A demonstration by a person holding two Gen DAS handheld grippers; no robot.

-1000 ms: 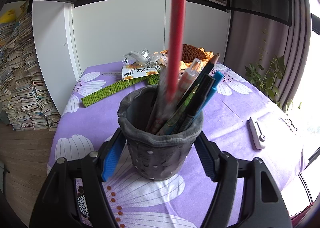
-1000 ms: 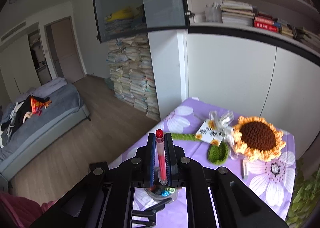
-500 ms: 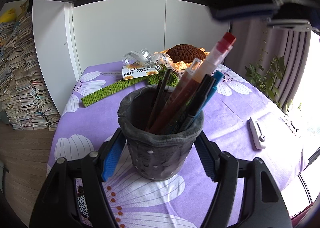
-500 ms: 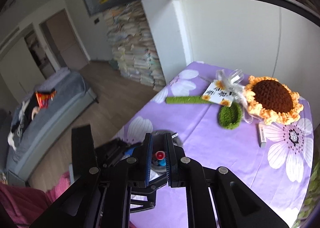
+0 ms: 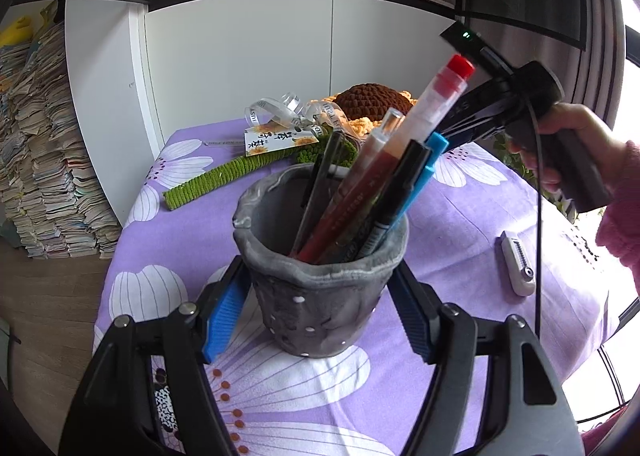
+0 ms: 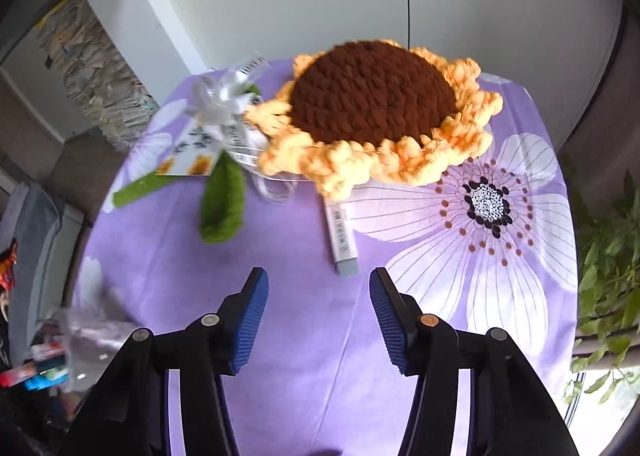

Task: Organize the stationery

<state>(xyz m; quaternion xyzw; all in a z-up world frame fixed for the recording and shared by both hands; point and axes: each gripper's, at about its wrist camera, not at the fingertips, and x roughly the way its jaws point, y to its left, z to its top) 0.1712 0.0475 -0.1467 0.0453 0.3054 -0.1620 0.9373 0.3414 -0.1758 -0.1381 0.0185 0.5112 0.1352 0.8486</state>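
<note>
A grey pen pot on the purple floral tablecloth holds several pens, the red-capped pen now leaning among them, clamped by the left gripper. The right gripper, which gripped that pen a second ago, has swung away over a white marker, its empty jaws opening. The marker's far end hides under a crocheted sunflower.

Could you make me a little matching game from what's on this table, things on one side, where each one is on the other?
Things:
1. red-capped pen
2. white marker
3. grey pen cup
4. white utility knife

Places:
a. between the left gripper's pads
b. alone on the cloth, right of the cup
c. standing in the cup
d. partly under the crocheted sunflower

Pairs: 1-c, 2-d, 3-a, 4-b
</note>
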